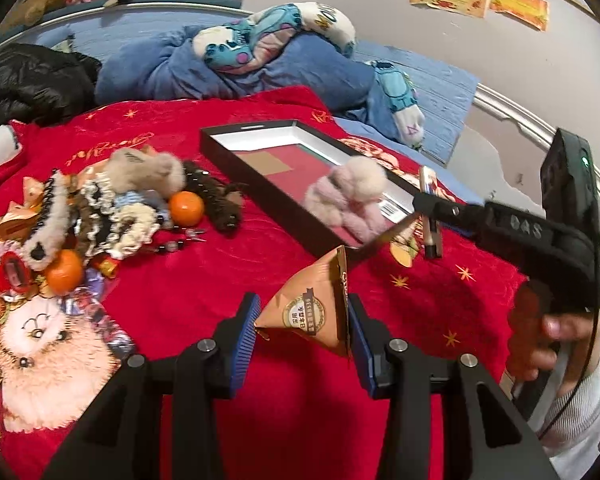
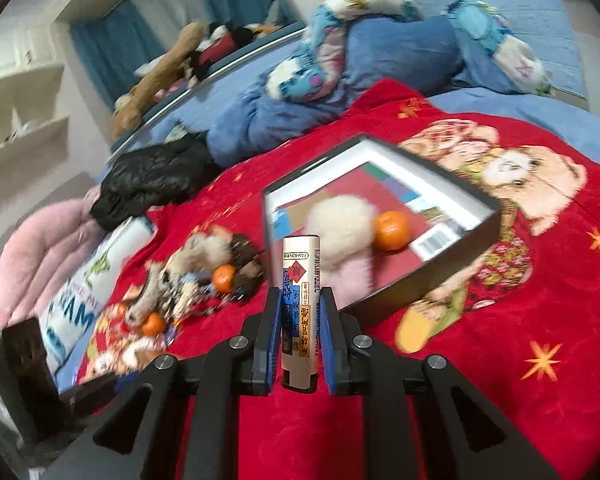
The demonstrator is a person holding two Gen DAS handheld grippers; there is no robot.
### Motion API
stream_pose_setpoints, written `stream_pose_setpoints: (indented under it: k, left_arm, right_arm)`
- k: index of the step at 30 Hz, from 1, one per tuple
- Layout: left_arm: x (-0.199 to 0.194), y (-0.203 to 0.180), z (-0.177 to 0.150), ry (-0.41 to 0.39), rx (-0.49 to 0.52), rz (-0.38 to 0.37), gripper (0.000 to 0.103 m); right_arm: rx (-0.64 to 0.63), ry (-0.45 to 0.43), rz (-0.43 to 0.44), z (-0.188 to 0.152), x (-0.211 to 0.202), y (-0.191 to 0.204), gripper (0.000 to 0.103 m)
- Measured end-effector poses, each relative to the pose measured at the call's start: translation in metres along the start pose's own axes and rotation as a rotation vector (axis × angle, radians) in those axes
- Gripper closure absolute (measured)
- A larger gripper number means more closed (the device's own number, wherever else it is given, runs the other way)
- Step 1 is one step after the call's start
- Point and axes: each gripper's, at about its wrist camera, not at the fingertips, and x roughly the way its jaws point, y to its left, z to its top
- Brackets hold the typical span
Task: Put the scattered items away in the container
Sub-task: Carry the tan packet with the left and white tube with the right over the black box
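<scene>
My left gripper (image 1: 303,320) is shut on a tan pyramid-shaped packet (image 1: 311,312), held above the red blanket short of the black box (image 1: 260,176). The box holds a pink fluffy item (image 1: 347,196) and, in the right wrist view, an orange (image 2: 391,230). My right gripper (image 2: 300,340) is shut on a white printed lighter (image 2: 300,304), held upright near the box's corner (image 2: 439,276); it also shows in the left wrist view (image 1: 429,200). A pile of scrunchies and oranges (image 1: 100,216) lies left of the box.
The red blanket (image 1: 220,280) covers a bed with blue bedding (image 1: 236,68) and plush toys behind. A black jacket (image 2: 152,176) and a pink cushion (image 2: 40,248) lie at the left. The other gripper's body (image 1: 539,232) crosses the right side.
</scene>
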Motion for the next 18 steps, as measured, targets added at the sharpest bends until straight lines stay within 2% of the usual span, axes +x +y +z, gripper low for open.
stream_pose_setpoints:
  k: [7, 13, 15, 18]
  left_arm:
    - [0.02, -0.024, 0.014, 0.013, -0.006, -0.033, 0.059]
    - [0.041, -0.034, 0.055, -0.01, -0.014, -0.023, 0.059]
    - [0.05, -0.034, 0.071, -0.014, -0.024, -0.026, 0.059]
    - [0.071, -0.032, 0.1, -0.012, -0.042, 0.024, 0.059]
  right_arm:
    - [0.041, -0.093, -0.129, 0.015, -0.002, -0.016, 0.085]
    - [0.016, -0.111, -0.099, 0.038, 0.008, -0.024, 0.085]
    - [0.04, -0.097, -0.083, 0.051, 0.015, -0.032, 0.085]
    - [0.033, -0.048, -0.104, 0.065, 0.032, -0.037, 0.085]
